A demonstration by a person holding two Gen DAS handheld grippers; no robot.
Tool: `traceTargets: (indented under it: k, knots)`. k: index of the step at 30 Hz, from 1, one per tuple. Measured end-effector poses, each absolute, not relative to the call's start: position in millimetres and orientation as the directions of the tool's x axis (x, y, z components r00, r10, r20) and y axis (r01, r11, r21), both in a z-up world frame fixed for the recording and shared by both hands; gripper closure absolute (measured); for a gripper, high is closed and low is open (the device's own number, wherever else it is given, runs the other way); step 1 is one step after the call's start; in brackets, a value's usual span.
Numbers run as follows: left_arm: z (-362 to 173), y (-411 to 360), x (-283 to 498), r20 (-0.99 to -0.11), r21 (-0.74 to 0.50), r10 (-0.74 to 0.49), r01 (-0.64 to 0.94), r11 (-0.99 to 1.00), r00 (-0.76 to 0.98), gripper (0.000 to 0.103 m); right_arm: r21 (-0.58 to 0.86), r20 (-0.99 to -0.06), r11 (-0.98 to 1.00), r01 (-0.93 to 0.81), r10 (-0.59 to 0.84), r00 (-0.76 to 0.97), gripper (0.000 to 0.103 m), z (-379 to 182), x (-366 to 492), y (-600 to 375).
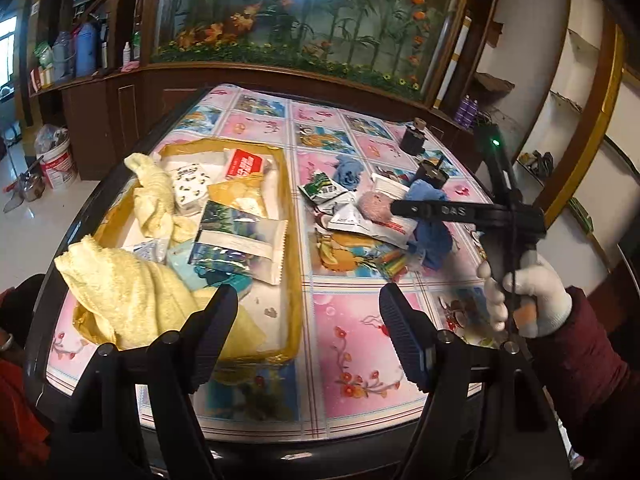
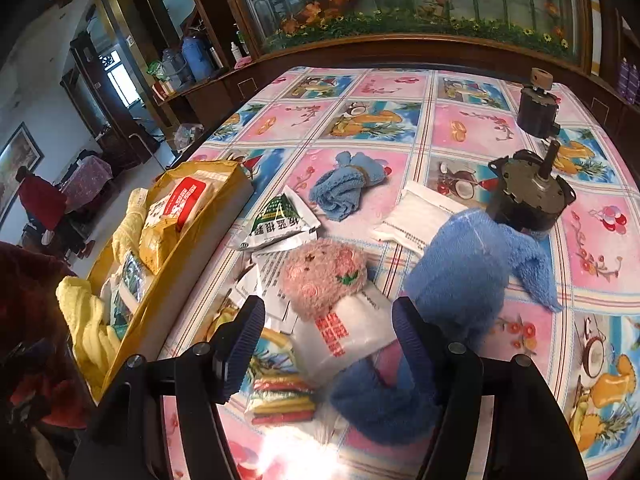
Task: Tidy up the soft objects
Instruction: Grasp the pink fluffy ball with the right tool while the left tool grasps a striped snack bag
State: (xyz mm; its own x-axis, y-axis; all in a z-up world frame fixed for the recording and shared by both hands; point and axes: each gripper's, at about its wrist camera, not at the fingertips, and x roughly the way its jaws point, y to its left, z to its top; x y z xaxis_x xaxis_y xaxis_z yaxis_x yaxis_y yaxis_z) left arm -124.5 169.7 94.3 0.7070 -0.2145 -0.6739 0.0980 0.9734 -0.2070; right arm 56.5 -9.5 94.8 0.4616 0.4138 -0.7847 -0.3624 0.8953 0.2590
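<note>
Left tongs (image 1: 308, 320): gaping wide, gripping nothing, hovering beside the yellow tray (image 1: 294, 240). Right tongs (image 2: 328, 344): gaping wide above pink plush toy (image 2: 324, 276), lying on the worktop (image 2: 472, 128) beside blue towel (image 2: 460, 276).

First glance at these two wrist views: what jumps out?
The shallow yellow-lined tray on the table's left, packed with pale yellow towels and packets. Right of it, a loose pile: fuzzy pink plush toy on white packets, beside a thick blue towel. The open right gripper hovers over that pile.
</note>
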Motion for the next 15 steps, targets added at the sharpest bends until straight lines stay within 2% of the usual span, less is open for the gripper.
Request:
traceTargets:
  k: [3,5,6,7,15]
  knots:
    - [93,158,-124,-0.681,-0.208,-0.228,0.115,0.971,0.696,0.03,0.256,-0.789,0.894,-0.369,0.413,0.454,0.035,90,73,4]
    - [92,153,-123,-0.686,-0.215,-0.236,0.118,0.969,0.688,0.03,0.267,-0.797,0.891,-0.369,0.419,0.435,0.039,85,81,12]
    - [91,151,-123,-0.688,-0.219,-0.241,0.121,0.968,0.685,0.03,0.27,-0.804,0.888,-0.373,0.421,0.42,0.051,81,83,15]
    - [91,149,-122,-0.691,-0.221,-0.245,0.123,0.967,0.68,0.03,0.265,-0.813,0.887,-0.379,0.417,0.407,0.059,77,84,18]
    - [80,126,-108,-0.722,-0.233,-0.28,0.16,0.959,0.632,0.03,0.356,-0.754,0.858,-0.371,0.498,0.428,0.062,90,57,-24]
